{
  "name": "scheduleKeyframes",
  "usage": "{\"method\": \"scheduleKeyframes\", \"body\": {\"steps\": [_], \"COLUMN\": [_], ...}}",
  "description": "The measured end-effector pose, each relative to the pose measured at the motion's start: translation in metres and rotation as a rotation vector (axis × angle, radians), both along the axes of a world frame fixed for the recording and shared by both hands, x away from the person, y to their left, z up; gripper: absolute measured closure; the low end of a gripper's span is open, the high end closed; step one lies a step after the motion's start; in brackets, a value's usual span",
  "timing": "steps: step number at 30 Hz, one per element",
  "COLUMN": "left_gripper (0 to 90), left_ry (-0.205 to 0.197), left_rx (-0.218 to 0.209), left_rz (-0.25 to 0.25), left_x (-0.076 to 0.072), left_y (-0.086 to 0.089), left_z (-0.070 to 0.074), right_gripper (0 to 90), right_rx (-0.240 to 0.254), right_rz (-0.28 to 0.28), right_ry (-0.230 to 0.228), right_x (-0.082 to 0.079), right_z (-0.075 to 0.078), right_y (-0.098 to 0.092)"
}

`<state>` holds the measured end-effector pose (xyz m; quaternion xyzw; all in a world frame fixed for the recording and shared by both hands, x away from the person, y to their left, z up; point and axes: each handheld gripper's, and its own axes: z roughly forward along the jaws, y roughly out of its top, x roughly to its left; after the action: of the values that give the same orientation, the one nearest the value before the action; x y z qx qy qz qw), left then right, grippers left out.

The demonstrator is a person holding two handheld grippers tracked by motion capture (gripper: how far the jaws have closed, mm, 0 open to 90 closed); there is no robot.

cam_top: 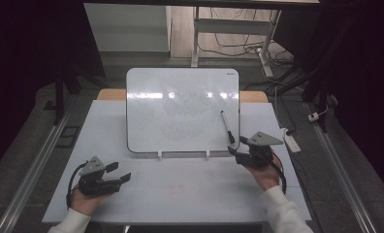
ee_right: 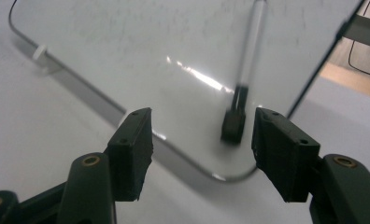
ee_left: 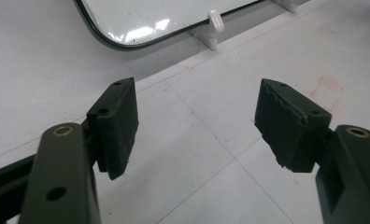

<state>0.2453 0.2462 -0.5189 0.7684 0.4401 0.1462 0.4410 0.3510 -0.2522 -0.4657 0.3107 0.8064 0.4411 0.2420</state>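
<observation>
1. Clearly the work in hand centres on the slim white marker pen with a black cap [cam_top: 227, 127], which lies on the lower right part of the glossy white dry-erase board with a dark rim [cam_top: 180, 109]; the board leans back on small white clips at the far side of the pale grey counter [cam_top: 180, 194].
2. The right tongs [cam_top: 239, 145] hover just beside the board's lower right corner, jaws apart with nothing between the pads. In the right gripper view the pen's black cap [ee_right: 233, 123] sits ahead, in line with the gap.
3. The left tongs [cam_top: 118, 172] rest low over the counter, well apart from the board, jaws also apart and empty.
4. If a pickup is the aim, the right tongs should probably come in straight along the present line, so that the pen's barrel passes between both pads.
5. A grip just above the cap looks safest, since the pen lies flat against a slick, tilted surface and may slide.
6. The pads should close gently and avoid pushing the board off its clips.
7. The left tongs could steady the board's edge if it rocks.
</observation>
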Motion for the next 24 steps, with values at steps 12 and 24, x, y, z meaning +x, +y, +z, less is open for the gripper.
{"method": "scheduleKeyframes", "body": {"steps": [12, 24], "left_gripper": [27.9, 26.5], "left_ry": [-0.010, -0.031], "left_rx": [0.018, 0.045], "left_rz": [-0.020, -0.035], "left_x": [0.001, 0.002], "left_y": [-0.006, -0.010], "left_z": [-0.002, -0.003], "right_gripper": [35.7, 35.8], "right_rx": [0.016, -0.001], "right_rz": [-0.032, 0.004], "right_ry": [0.034, 0.029], "right_x": [-0.036, -0.033], "right_z": [-0.029, -0.033], "right_y": [-0.066, -0.064]}}
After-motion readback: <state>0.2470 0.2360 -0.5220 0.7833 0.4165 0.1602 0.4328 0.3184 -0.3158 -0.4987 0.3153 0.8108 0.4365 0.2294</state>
